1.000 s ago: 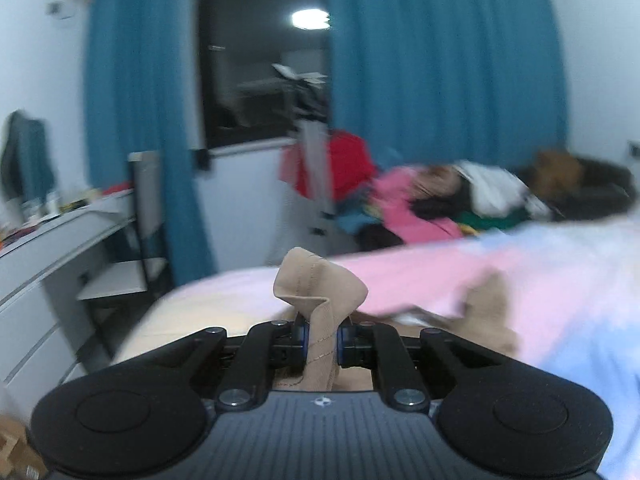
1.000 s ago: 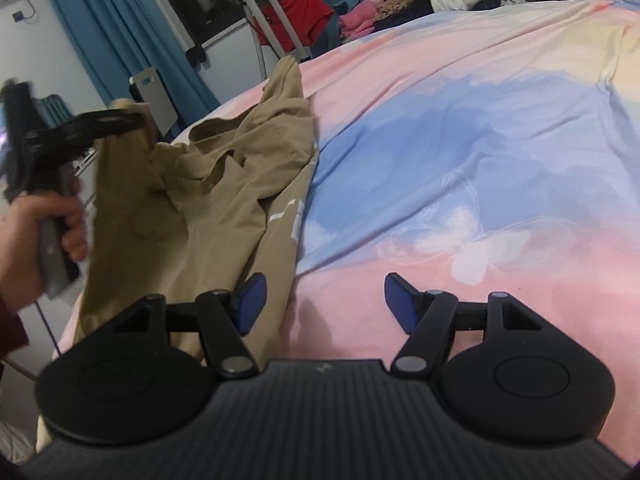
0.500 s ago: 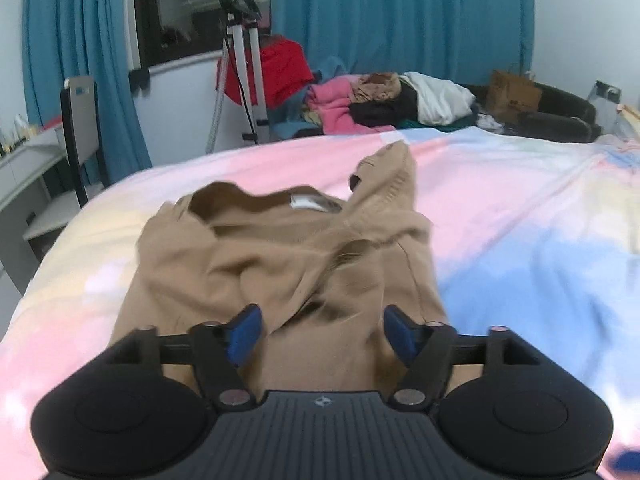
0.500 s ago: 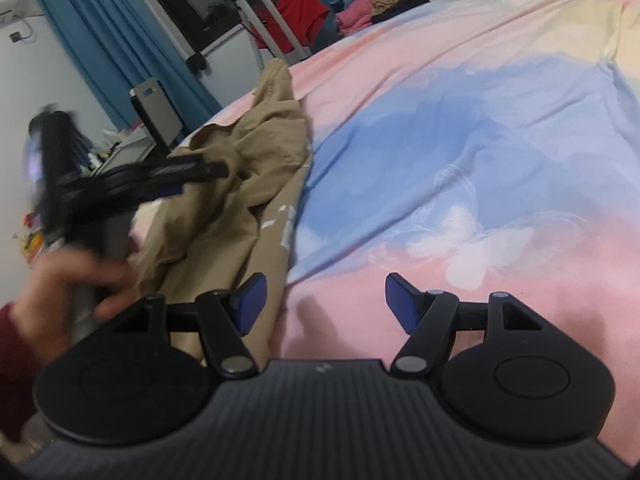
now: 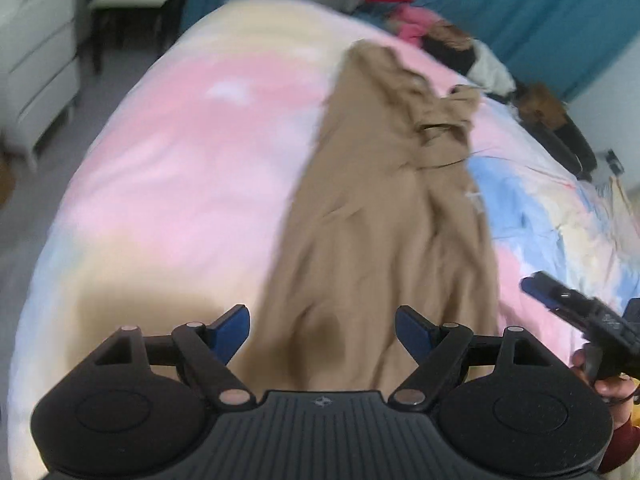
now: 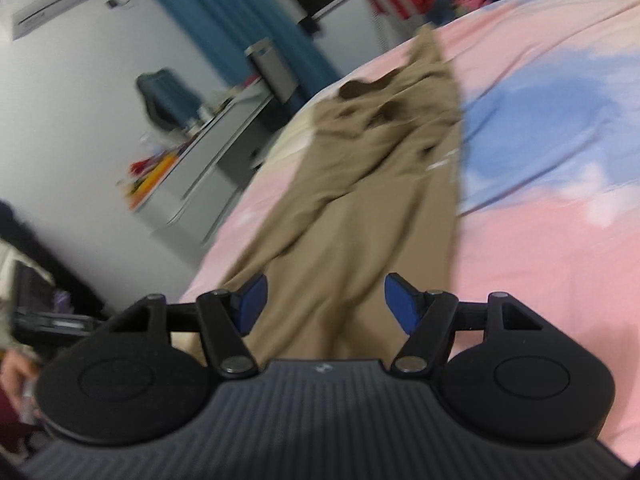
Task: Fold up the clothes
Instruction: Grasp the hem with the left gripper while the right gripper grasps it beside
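Lying lengthwise on the bed (image 5: 168, 168), the tan garment (image 5: 384, 216) is our landmark, a long crumpled strip of cloth stretched out over the pastel pink, blue and cream cover. Its far end is bunched into folds and dark hollows, while its near end runs flatter, down under both of our tools. We hold the left gripper (image 5: 322, 332) over that near end, its blue-tipped jaws spread wide with nothing between them but the cloth seen below; whether they touch it we cannot tell. We hold the right gripper (image 6: 324, 300) over the same near end too, its jaws equally wide apart and gripping nothing. From the left wrist view, our right-hand tool shows at the garment's right side, with fingers wrapped round its handle. To the left of the garment, off the bed, stand a white dresser (image 5: 36, 60) and a chair (image 5: 132, 0). Beyond the garment's far end, a heap of clothes (image 5: 436, 36) sits before the blue curtain (image 5: 540, 12). Both views are blurred.
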Available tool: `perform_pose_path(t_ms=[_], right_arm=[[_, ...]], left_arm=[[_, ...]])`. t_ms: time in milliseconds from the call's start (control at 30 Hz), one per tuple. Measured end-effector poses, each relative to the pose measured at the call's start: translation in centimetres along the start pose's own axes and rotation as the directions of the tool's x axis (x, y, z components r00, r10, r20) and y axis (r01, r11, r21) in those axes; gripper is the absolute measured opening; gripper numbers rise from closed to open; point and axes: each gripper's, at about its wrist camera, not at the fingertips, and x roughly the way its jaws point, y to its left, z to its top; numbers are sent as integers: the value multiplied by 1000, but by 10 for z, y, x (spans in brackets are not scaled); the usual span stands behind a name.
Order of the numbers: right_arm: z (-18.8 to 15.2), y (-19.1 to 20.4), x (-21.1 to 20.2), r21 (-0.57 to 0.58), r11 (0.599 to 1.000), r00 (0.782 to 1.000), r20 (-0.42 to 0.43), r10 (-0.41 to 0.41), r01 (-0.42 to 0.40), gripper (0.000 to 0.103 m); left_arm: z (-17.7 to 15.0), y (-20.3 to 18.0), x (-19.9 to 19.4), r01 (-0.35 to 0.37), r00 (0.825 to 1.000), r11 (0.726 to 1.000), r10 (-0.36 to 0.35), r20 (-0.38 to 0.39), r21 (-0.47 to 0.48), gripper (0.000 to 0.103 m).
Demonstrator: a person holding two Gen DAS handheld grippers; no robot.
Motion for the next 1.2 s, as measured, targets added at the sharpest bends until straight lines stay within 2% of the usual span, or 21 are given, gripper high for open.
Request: perform_pose_path(t_ms=[167,233,367,433,500,567,600,633,733,767,967,1100,1200], right_arm=[[-4,40,43,96,992,993,-78,90,-82,68],[-3,51,73,138,985,987,-107,118,-103,64],[-9,78,138,177,980,976,-181,122,-90,63],[-16,91,167,146,988,974,-213,72,-41,61],[-20,99,185,130,991,974,-223,45,-16,58],[-24,105,197,115,993,976,-219,22,3,47],[-25,108,201,105,994,977,-213,8,14,35],[-23,107,195,98,995,978,-208,4,17,20],[-15,104,178,80,997,982,-191,-8,23,8],[-13,103,172,74,997,983,-185,-12,26,8],[1,97,138,37,998,988,-151,-35,41,8],[4,87,115,29,998,990,-132,-57,62,8],[2,74,97,34,996,989,-121,-80,85,8]], left_arm=[[-21,44,11,45,991,997,-53,-120,-70,73],[-25,49,22,62,982,996,-72,-173,-61,72],[-30,42,35,122,965,992,-115,-237,13,71],[-33,33,40,130,955,989,-106,-276,69,60],[-37,20,43,113,949,980,-58,-311,165,52],[-42,8,40,79,951,961,7,-309,265,37],[-44,3,39,66,951,952,31,-307,301,22],[-45,-1,37,58,953,947,42,-300,316,11],[-51,-19,24,22,965,920,83,-249,390,7],[-53,-26,18,6,969,907,98,-225,421,7],[-67,-79,-13,31,986,874,53,-158,485,6],[-72,-104,-8,30,985,868,59,-163,496,6],[-79,-108,6,45,980,878,53,-190,476,6]])
